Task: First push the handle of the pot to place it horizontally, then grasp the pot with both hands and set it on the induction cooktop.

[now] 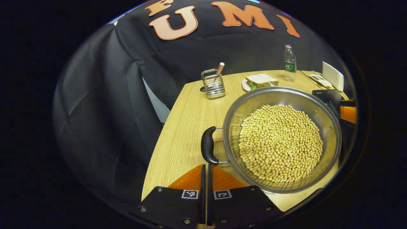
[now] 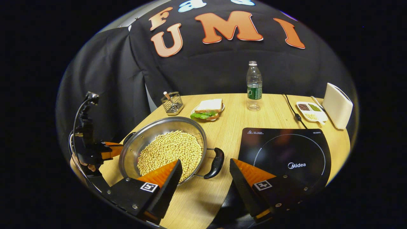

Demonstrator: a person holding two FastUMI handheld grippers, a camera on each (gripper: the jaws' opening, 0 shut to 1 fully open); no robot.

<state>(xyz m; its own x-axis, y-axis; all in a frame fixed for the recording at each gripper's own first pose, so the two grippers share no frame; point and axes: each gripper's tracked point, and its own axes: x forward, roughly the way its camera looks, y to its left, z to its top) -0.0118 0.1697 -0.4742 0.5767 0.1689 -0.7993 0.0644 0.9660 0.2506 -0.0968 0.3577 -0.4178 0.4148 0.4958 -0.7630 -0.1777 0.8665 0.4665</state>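
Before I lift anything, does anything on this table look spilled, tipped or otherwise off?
Nothing stands out. The beans all sit inside the pot, none on the table. The water bottle stands upright, and the sandwich rests on its plate.

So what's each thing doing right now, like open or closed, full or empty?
Left tool: fingers shut together, holding nothing, just short of the pot handle.
Right tool: fingers wide open, holding nothing.
Pot: uncovered, holding beans, sitting on the table beside the cooktop.
Induction cooktop: bare, nothing on it.
Water bottle: upright, capped.
Sandwich: on its plate.
Utensil holder: upright, with something sticking out of it.
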